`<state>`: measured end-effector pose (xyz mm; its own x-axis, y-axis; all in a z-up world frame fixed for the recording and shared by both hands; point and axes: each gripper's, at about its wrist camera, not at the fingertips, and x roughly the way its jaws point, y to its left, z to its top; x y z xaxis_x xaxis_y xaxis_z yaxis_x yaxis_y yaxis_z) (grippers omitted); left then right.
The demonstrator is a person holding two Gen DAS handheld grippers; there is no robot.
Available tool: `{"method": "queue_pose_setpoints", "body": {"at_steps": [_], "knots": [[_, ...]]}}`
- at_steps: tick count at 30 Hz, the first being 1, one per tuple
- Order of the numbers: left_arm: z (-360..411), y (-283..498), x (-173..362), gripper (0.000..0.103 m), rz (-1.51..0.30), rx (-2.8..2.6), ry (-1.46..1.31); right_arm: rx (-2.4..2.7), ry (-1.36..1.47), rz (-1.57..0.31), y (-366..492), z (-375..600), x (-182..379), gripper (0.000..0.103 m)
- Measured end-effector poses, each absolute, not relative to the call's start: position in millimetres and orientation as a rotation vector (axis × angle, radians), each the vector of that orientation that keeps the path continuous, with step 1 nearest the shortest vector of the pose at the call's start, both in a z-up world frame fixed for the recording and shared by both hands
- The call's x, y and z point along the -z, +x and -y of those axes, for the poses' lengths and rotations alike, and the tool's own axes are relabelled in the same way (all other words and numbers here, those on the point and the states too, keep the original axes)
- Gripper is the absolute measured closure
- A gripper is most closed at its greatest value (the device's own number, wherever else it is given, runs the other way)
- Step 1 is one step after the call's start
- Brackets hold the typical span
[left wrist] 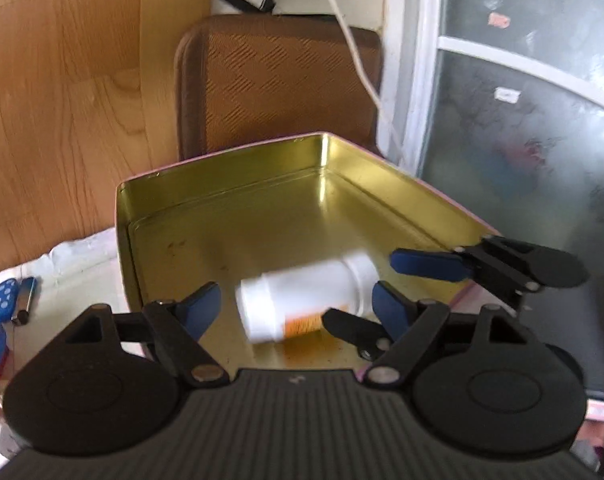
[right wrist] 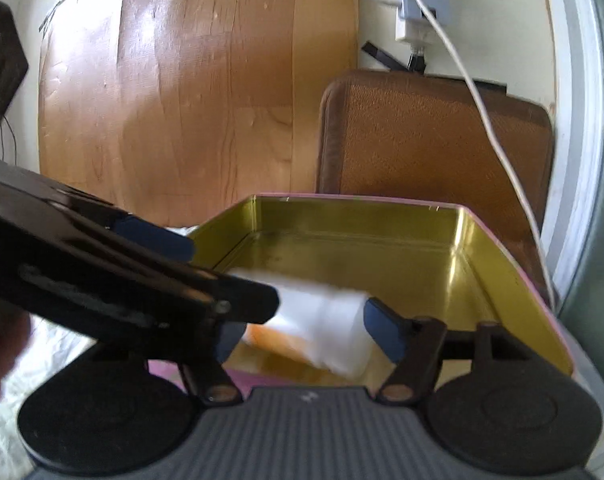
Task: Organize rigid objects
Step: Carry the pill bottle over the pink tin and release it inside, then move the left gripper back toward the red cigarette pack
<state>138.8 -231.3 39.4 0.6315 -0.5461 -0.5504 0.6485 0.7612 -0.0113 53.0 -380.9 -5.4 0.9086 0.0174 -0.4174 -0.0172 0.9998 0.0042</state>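
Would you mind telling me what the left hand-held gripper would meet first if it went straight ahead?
Probably the white bottle lying in the gold tin; it sits just ahead of the left hand-held gripper, though depth is unclear.

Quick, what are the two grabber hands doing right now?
Left gripper: jaws open, holding nothing; the white plastic bottle with an orange label lies in the gold metal tin beyond them.
Right gripper: jaws open around the blurred bottle, not gripping.

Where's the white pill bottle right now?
The white pill bottle lies on its side on the floor of the gold tin, near its front edge, between both grippers' open blue fingertips.
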Motion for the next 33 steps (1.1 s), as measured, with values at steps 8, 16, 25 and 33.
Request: {"method": "queue_pose_setpoints", "body": {"at_steps": [8,16,25,33], "knots": [[194,106,-50,0.017,-0.513,0.686,0.128,-0.062,-0.023,-0.375,20,354,2,0.035],[127,61,-46,0.015,-0.476,0.660,0.058,-0.189,-0.035,-0.372,-14,294,10,0.034],[41,19,-25,0.013,-0.452,0.535,0.047,-0.338,-0.050,-0.469,-16,221,32,0.034],[-39,1,-9,0.011,-0.447,0.379,-0.038,-0.405,-0.101,-0.503,-13,172,38,0.030]]}}
